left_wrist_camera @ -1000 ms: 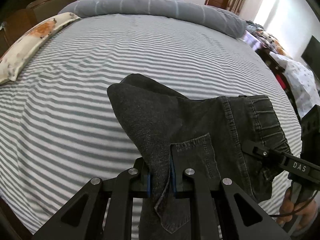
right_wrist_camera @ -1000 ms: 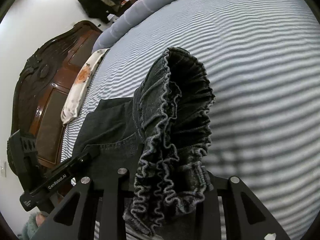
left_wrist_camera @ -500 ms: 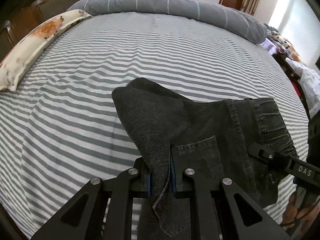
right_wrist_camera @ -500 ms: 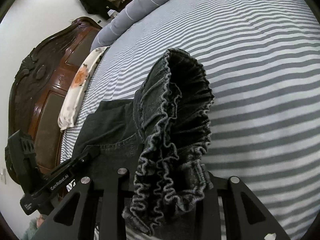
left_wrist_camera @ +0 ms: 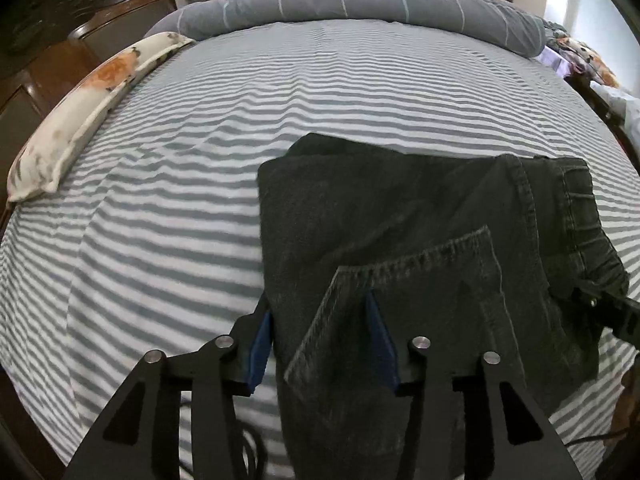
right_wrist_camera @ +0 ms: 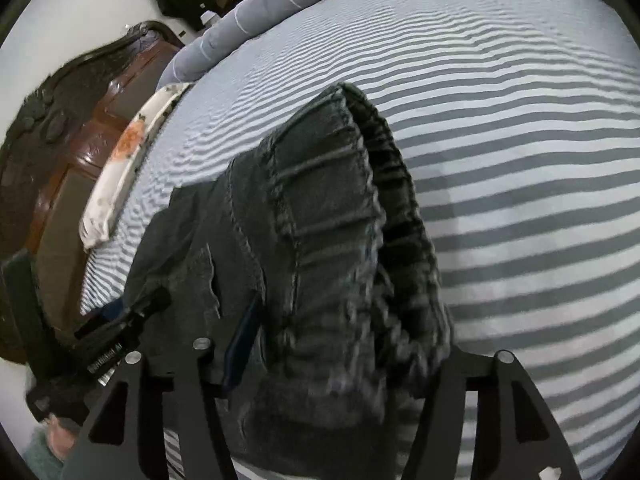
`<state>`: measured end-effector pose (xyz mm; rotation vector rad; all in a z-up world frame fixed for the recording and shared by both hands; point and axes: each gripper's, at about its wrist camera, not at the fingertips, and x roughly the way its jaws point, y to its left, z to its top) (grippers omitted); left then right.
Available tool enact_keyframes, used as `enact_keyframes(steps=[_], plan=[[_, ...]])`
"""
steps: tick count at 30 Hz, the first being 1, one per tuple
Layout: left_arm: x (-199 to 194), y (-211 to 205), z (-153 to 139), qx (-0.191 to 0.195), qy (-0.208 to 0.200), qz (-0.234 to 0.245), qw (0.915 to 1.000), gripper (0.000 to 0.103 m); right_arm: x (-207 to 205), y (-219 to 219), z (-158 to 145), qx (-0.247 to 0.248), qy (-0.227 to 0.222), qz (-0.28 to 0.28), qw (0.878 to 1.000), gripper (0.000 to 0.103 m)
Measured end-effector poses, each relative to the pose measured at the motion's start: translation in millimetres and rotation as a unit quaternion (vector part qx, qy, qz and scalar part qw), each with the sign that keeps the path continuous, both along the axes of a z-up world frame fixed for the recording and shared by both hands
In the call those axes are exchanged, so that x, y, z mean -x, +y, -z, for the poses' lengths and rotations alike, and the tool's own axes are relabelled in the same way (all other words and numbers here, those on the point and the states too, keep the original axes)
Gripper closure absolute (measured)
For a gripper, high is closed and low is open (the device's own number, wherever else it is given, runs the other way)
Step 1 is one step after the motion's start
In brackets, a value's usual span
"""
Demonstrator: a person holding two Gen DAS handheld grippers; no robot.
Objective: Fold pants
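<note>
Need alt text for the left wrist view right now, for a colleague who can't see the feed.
Folded dark denim pants lie on a grey-and-white striped bed, with the open left gripper straddling the near fold beside a back pocket. A floral pillow lies at far left.

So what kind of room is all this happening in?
Most likely a home bedroom: black jeans lie on a bed with a grey-striped sheet, a carved wooden headboard behind a floral pillow.

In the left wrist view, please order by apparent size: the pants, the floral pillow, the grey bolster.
1. pants, though nearness to the camera enlarges them.
2. and 3. grey bolster and floral pillow look too alike to rank.
</note>
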<state>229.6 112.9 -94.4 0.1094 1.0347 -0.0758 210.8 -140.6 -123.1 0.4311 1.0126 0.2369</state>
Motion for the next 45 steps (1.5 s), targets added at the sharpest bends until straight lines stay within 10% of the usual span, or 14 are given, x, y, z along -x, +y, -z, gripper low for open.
enact_keyframes(steps=[16, 29, 45], plan=[[74.1, 26.4, 13.1, 0.051, 0.016, -0.044, 0.9976, 0.045, 38.1, 6.8, 7.9, 0.065, 0.008, 0.007, 0.998, 0.035], [118.5, 8.6, -35.5, 0.032, -0.037, -0.022, 0.9986, 0.018, 81.4, 23.5, -50.6, 0.091, -0.042, 0.008, 0.995, 0.02], [143.2, 30.6, -50.8, 0.04, -0.052, -0.057, 0.9962, 0.014, 114.4, 68.0, -72.3, 0.182, -0.075, -0.004, 0.981, 0.001]])
